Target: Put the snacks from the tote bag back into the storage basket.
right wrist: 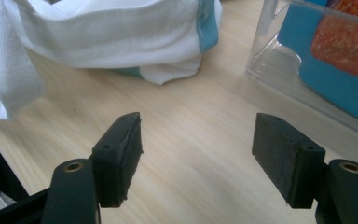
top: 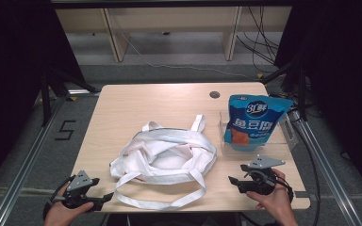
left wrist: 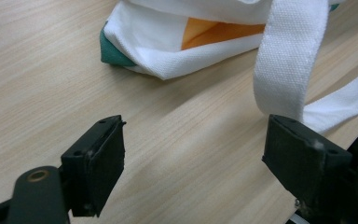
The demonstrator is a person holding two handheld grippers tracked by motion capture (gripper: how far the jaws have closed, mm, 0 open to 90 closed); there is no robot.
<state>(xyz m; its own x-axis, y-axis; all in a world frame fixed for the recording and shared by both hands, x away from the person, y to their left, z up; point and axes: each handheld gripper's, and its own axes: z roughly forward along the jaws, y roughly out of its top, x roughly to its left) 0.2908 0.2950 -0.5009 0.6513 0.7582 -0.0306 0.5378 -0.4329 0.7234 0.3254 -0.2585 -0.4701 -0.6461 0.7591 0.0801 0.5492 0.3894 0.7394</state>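
Observation:
A white cloth tote bag (top: 165, 157) lies crumpled in the middle of the wooden table (top: 136, 101), its straps trailing toward the front edge. A blue snack pouch (top: 254, 120) stands in a clear plastic box (top: 287, 141) at the right. My left gripper (top: 102, 200) sits at the front left corner, open, with bare wood between its jaws; the bag (left wrist: 177, 42) and a strap (left wrist: 289, 56) lie just ahead. My right gripper (top: 235, 182) is low over the front right of the table, open and holding nothing, facing the bag (right wrist: 112, 37) and the box (right wrist: 279, 60).
The table has a small round hole (top: 214, 94) near its far edge. Metal frame rails (top: 26, 165) run along both sides of the table. Wooden furniture and loose cables (top: 259, 42) stand on the floor beyond it.

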